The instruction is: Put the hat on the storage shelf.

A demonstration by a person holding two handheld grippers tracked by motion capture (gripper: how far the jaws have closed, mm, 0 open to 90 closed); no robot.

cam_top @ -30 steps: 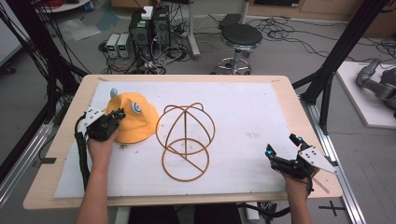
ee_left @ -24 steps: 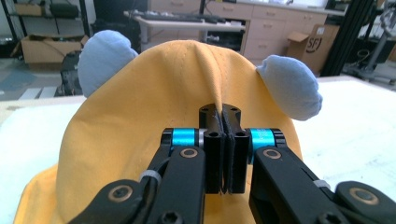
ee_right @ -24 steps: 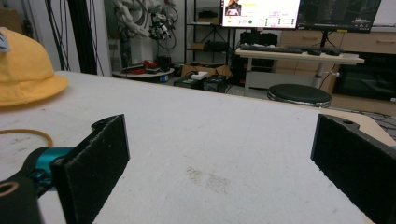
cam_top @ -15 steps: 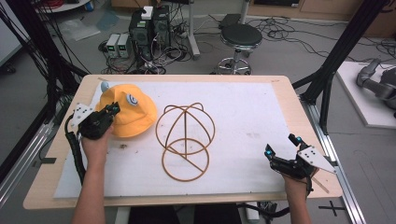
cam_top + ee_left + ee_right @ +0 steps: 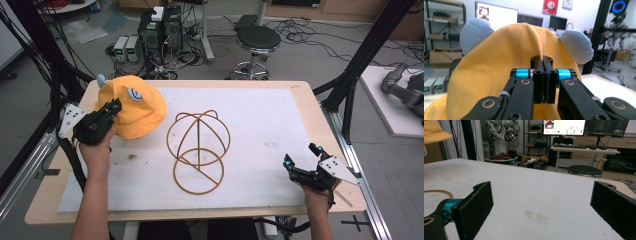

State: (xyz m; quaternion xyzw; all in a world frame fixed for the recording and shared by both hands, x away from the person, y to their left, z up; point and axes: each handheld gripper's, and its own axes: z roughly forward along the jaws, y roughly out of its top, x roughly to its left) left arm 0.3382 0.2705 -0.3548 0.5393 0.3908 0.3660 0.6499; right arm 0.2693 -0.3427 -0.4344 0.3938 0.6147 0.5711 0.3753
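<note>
A yellow hat [image 5: 134, 108] with two pale blue ears hangs lifted over the table's left part. My left gripper [image 5: 113, 107] is shut on a fold of its cloth; in the left gripper view the jaws pinch the yellow hat [image 5: 499, 65] at my left gripper [image 5: 544, 65], with a pale blue ear [image 5: 576, 46] on each side. A brown wire hat frame [image 5: 198, 148] lies on the white mat at the middle. My right gripper [image 5: 301, 157] rests open near the front right, nothing between its pads [image 5: 475, 205].
The white mat [image 5: 260, 125] covers most of the wooden table [image 5: 330, 130]. Black frame posts [image 5: 360, 60] stand at both sides. A stool [image 5: 257, 40] and computer boxes [image 5: 160, 27] are on the floor beyond the far edge.
My left gripper has lifted the yellow hat and carried it left and away from the wire frame. The right gripper has stayed still.
</note>
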